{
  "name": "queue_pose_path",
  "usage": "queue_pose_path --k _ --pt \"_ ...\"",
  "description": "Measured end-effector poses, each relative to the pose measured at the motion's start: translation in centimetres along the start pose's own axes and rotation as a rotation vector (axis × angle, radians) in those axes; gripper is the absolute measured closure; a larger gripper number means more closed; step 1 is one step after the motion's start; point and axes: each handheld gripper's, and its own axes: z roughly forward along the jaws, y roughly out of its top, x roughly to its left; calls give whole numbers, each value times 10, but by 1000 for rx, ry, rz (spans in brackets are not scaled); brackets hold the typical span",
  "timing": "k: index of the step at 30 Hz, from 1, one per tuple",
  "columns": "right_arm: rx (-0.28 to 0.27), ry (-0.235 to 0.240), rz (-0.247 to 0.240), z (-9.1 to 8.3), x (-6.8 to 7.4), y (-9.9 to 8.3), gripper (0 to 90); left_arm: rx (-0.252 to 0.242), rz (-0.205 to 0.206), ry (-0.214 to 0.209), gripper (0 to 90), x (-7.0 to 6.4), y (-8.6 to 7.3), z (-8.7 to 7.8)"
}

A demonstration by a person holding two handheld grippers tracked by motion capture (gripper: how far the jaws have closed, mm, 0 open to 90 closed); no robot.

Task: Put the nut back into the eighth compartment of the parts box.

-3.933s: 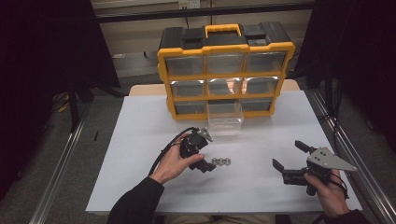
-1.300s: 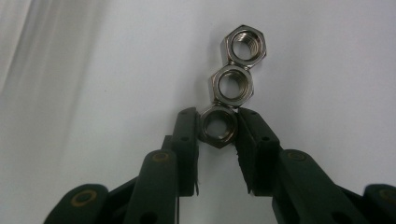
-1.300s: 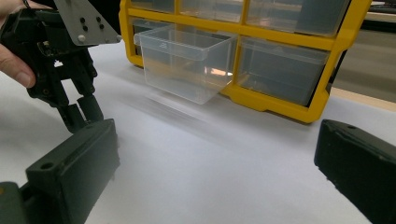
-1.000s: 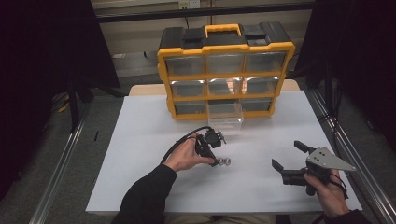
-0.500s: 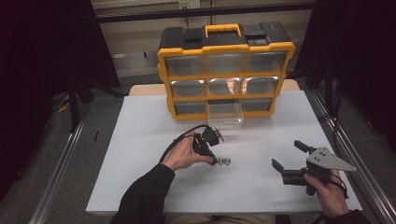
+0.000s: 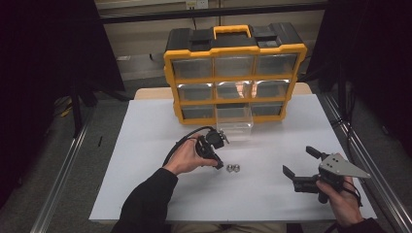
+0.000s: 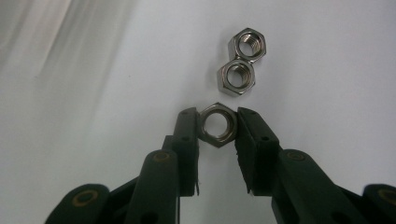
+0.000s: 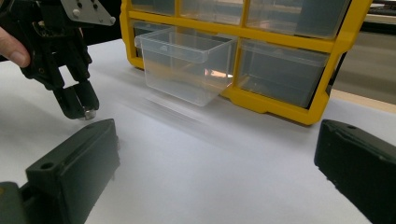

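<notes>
Three steel hex nuts lie near the middle of the white table (image 6: 145, 131). My left gripper (image 6: 219, 164) points down at them and is shut on the nearest nut (image 7: 218, 125), which sits flat between its black jaws at table level. The other two nuts (image 7: 236, 78) (image 7: 247, 44) touch each other just beyond it, seen as a small cluster of nuts (image 6: 233, 168) in the high view. The right gripper view has the left gripper (image 8: 77, 105) at upper left. My right gripper (image 6: 299, 161) (image 8: 217, 158) hovers open at the table's right, holding nothing.
A yellow and black drawer organizer (image 6: 235, 73) stands at the back of the table. Its bottom-middle clear drawer (image 6: 234, 119) (image 8: 187, 65) is pulled out and looks empty. A black cable (image 6: 180, 143) loops from the left gripper.
The left gripper has moved right and down onto the nuts, and its jaws now pinch the nearest one. The right gripper has not moved.
</notes>
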Motion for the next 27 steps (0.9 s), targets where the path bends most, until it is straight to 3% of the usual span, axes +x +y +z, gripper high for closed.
queue_pose_path --k 1,2,4,7,10,13,15,16,19,21,24,25,27 --pt "1 1 1 0 0 0 0 -4 -15 -5 702 -1 0 -1" --pt "1 0 1 0 0 0 0 -7 2 1 702 0 0 -2" --pt "1 0 2 0 0 0 0 -16 -12 -4 702 0 0 -4" --pt "2 2 3 0 0 0 0 -13 2 1 702 1 1 -6" --pt "1 0 2 0 0 0 0 -16 -9 10 703 2 2 -8" --pt "2 1 3 0 0 0 0 -16 -4 -4 703 3 2 -9" --pt "2 -1 2 0 0 0 0 -26 -23 -5 702 2 3 -10" --pt "2 1 4 0 0 0 0 -8 1 -5 702 3 4 -12" --pt "1 -1 3 0 0 0 0 -22 -17 -6 702 2 7 -14" --pt "1 -1 1 0 0 0 0 -9 17 2 702 5 9 -18" --pt "1 0 2 0 0 0 0 -27 -13 -2 702 6 11 -23" --pt "0 1 3 0 0 0 0 -15 7 1 702 8 12 -26" --pt "1 -2 2 0 0 0 0 -16 5 0 703 9 13 -29"
